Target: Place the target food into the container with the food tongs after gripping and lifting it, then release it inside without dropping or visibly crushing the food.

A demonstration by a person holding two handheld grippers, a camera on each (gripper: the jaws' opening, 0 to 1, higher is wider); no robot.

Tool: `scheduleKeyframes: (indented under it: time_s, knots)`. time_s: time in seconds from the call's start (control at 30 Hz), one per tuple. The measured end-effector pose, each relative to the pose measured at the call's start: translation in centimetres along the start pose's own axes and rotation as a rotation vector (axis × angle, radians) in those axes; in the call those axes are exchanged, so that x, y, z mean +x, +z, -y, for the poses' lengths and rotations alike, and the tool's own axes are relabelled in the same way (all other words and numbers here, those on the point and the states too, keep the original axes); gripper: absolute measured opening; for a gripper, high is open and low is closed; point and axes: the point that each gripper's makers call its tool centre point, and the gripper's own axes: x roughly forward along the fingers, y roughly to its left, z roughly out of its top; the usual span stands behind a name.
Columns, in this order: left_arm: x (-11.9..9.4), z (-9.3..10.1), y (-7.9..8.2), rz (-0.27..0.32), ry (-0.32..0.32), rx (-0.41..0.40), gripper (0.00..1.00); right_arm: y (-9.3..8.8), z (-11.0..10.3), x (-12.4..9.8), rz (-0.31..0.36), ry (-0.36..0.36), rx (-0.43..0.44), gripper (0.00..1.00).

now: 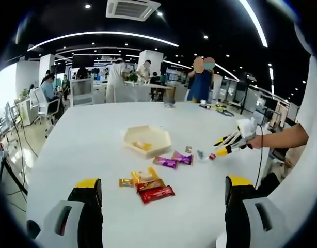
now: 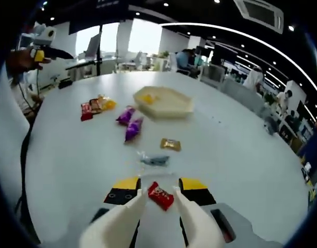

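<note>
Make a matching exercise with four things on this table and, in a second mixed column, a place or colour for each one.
Things:
1. hexagonal tray
2. small red packet
3. two purple packets
4. gold packet

Descriptions:
A. between the tips of the right hand-held gripper
B. cream, with a yellow piece inside
C. alone on the white table, right of the purple ones in the right gripper view
D. side by side, just before the tray

Pairs: 1-B, 2-A, 3-D, 4-C

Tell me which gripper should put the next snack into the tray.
Right. Its gripper already has the small red candy between its jaws, facing the hexagonal tray. The left gripper hangs open, farther back from the snacks.
</note>
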Motion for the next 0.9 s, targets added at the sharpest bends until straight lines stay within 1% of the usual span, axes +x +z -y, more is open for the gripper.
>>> scheduleKeyframes:
  time_s: [0.07,0.2,0.27,0.3,0.43,0.57,0.6,0.73,0.9]
  knots:
    - [-0.1,-0.1,-0.3,-0.004,0.01,-0.011,0.99,-0.4,0.1,0.3,-0.012,0.025,0.004,0.28]
    - [0.0,-0.1,-0.4,-0.006,0.017,-0.019,0.99,-1.1,0.3,0.6,-0.029,0.028,0.025,0.28]
    - [0.3,-0.1,-0.2,-0.002,0.019,-0.026,0.99,-1.2,0.4,0.6,-0.014,0.01,0.1,0.29]
    - [0.3,0.0,-0.1,-0.001,0.02,-0.028,0.99,-1.2,0.4,0.6,-0.001,0.007,0.119,0.29]
    - [0.6,0.1,0.0,0.0,0.017,-0.032,0.99,-1.3,0.8,0.7,0.009,-0.039,0.172,0.29]
    - [0.7,0.2,0.1,-0.002,0.014,-0.029,0.99,-2.0,0.5,1.0,-0.005,-0.039,0.166,0.29]
    - [0.7,0.2,0.1,-0.004,0.015,-0.027,0.99,-1.9,0.5,1.0,0.004,-0.04,0.175,0.29]
    - [0.8,0.3,0.1,-0.005,0.013,-0.024,0.99,-2.0,0.7,1.1,0.001,-0.053,0.17,0.29]
    - [0.8,0.3,0.2,-0.007,0.013,-0.019,0.99,-2.0,0.6,1.3,0.004,-0.05,0.166,0.29]
